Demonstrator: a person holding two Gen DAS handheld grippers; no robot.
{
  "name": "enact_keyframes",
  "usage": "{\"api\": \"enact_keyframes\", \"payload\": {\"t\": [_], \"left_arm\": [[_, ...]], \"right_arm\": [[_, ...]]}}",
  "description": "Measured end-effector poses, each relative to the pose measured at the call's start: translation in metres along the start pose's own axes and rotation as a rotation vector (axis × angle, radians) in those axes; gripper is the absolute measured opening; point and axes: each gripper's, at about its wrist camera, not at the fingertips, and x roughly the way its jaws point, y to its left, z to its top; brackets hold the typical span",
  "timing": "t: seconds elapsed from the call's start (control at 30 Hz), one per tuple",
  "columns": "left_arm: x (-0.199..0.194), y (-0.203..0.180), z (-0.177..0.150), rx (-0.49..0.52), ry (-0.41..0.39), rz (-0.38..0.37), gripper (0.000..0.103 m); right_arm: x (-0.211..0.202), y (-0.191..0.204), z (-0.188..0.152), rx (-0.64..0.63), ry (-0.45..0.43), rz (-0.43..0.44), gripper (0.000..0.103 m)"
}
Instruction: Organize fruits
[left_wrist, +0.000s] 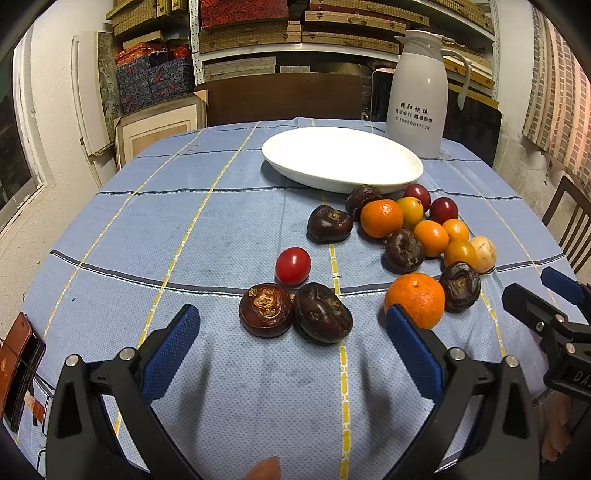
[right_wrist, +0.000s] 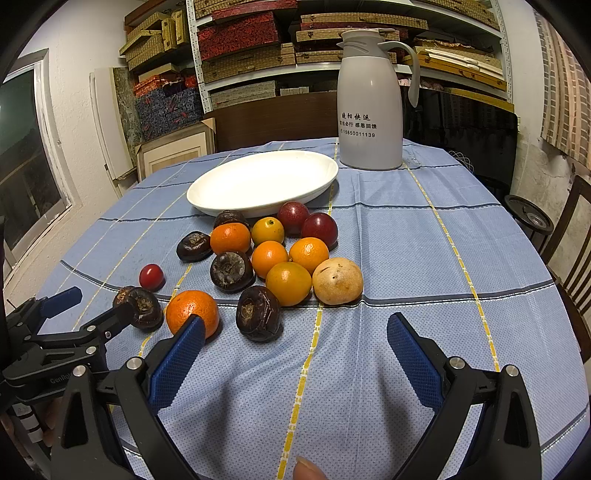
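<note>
- Two handheld grippers are seen low over a table (right_wrist: 424, 236) covered with a blue checked cloth, each viewed from its own wrist camera.
- Left gripper (left_wrist: 293, 325): jaws spread wide, nothing held. Two dark brown water chestnuts (left_wrist: 295, 310) lie touching each other on the cloth between its blue fingers.
- A small red tomato (left_wrist: 293, 266) sits just behind that pair.
- A mandarin (left_wrist: 415, 299) rests just beside the left gripper's right-side finger; whether they touch cannot be told.
- Right gripper (right_wrist: 295, 332): jaws also released and empty, with bare cloth between the fingers.
- A loose cluster of fruit (right_wrist: 273, 254) is spread ahead of the right gripper: orange and yellow citrus, dark water chestnuts, two dark red round fruits and one pale tan fruit (right_wrist: 337, 281) at the cluster's right edge.
- A white oval plate (right_wrist: 221, 184) with nothing on it stands behind the cluster, its near rim close to the farthest fruits.
- A white thermos jug (right_wrist: 369, 110) with printed lettering stands at the far side of the table, right of the plate.
- Shelves (right_wrist: 258, 48) stacked with woven boxes fill the background.
- A fingertip (right_wrist: 308, 470) shows at the bottom edge of the right view.
</note>
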Motion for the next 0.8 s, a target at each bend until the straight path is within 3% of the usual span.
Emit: {"api": "enact_keyframes", "payload": {"t": [0.8], "left_arm": [[0.0004, -0.0022, 0.0011, 0.001, 0.009, -0.004, 0.099]], "right_arm": [[-0.0005, -0.0003, -0.0001, 0.001, -0.001, 0.001, 0.099]]}}
